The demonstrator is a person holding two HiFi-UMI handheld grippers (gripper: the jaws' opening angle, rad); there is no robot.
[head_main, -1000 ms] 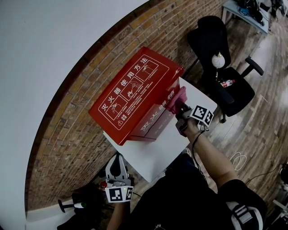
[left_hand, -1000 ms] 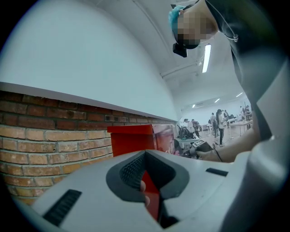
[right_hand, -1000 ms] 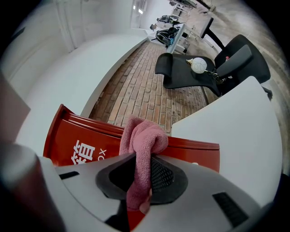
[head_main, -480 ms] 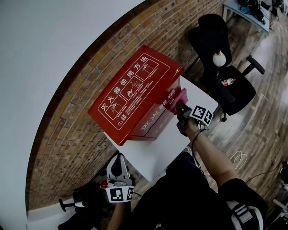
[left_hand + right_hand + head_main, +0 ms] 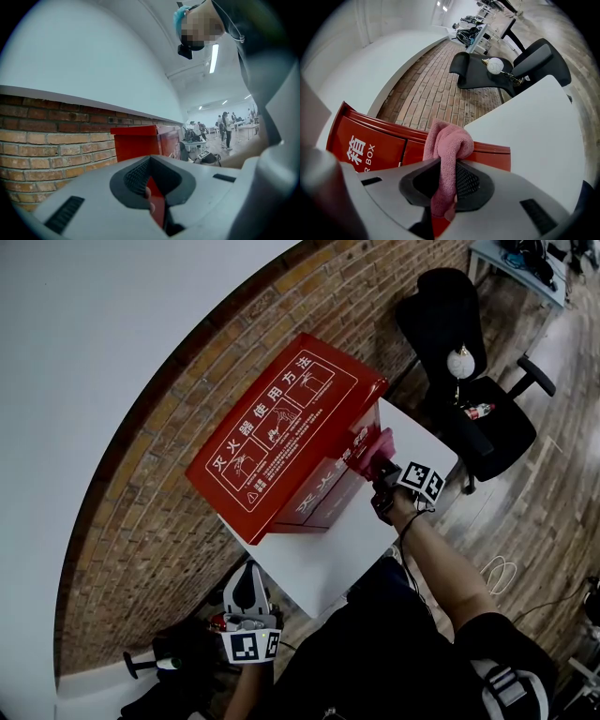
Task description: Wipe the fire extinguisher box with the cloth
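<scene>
"Right now, what has your right gripper [image 5: 379, 468] got?"

"It's clenched on the pink cloth [image 5: 374, 448], which lies against the front of the red fire extinguisher box [image 5: 281, 442], at the box's 3 o'clock end. That box sits on a white table [image 5: 323, 554] by a brick wall [image 5: 141, 521]."

"And the room?"

"Wooden floor [image 5: 553, 484], black office chair [image 5: 469, 409] at 1 o'clock. My right forearm [image 5: 441, 559] reaches in from 5 o'clock. My left gripper [image 5: 247, 579] hangs at 7 o'clock, off the table, jaws closed, empty."
</scene>
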